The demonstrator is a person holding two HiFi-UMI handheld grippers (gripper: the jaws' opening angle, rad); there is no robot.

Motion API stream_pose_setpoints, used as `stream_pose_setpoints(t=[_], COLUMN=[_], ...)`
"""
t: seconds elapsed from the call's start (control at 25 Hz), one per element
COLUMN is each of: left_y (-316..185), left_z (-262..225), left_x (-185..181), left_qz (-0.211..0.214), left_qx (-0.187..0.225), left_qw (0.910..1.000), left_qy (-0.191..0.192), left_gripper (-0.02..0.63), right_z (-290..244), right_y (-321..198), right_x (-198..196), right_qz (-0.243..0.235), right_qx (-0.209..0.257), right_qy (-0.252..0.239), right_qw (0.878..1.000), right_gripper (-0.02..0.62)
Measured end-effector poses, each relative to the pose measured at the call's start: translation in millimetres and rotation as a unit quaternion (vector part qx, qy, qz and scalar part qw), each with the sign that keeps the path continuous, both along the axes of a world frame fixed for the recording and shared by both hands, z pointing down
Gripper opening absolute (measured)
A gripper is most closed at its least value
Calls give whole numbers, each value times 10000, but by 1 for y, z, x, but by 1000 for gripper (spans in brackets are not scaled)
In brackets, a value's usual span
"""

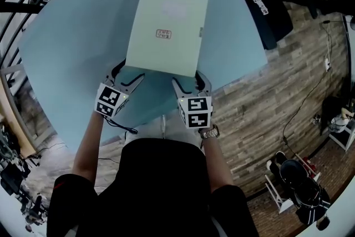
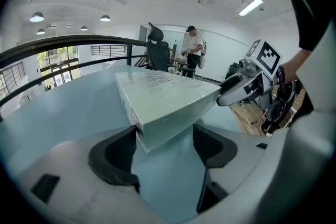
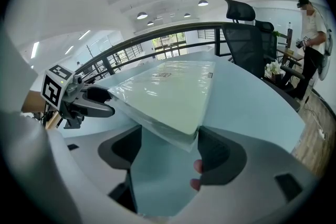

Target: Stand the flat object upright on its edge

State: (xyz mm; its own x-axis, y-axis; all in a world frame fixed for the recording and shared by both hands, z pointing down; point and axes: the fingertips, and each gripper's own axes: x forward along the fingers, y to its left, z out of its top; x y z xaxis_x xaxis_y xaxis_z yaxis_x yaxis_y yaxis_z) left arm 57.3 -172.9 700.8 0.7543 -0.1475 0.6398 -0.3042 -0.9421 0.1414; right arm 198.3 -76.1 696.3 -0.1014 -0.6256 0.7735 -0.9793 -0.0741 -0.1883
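A flat pale-green box (image 1: 166,28) wrapped in clear film lies on the light blue table (image 1: 72,53), with a small label on its top. My left gripper (image 1: 127,72) is at the box's near left corner and my right gripper (image 1: 188,80) at its near right corner. In the left gripper view that corner of the box (image 2: 163,97) pokes in between the wide-apart jaws of the left gripper (image 2: 165,147); only the left pad is close to it. In the right gripper view the box (image 3: 168,94) reaches between the spread jaws of the right gripper (image 3: 170,149), with a gap at the left.
The table's curved front edge (image 1: 238,77) runs just behind the grippers, with wooden floor (image 1: 277,114) beyond it. A dark cloth (image 1: 266,8) lies at the table's far right. A black office chair (image 3: 247,34), a railing (image 2: 63,44) and a standing person (image 2: 194,50) are past the table.
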Motion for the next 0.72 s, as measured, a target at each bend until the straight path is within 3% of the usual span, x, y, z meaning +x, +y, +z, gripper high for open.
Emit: stream_pose_setpoints(t=[0.72], left_y=[30], left_z=[-13], left_x=[-3], left_qz=[-520], left_qx=[25], left_qw=[9986], left_qy=[80], left_gripper=[318], right_z=[-13], right_y=[19], right_x=[5], right_qz=[-204], right_qx=[71], right_qy=[25], right_qw=[9998], right_gripper=[309])
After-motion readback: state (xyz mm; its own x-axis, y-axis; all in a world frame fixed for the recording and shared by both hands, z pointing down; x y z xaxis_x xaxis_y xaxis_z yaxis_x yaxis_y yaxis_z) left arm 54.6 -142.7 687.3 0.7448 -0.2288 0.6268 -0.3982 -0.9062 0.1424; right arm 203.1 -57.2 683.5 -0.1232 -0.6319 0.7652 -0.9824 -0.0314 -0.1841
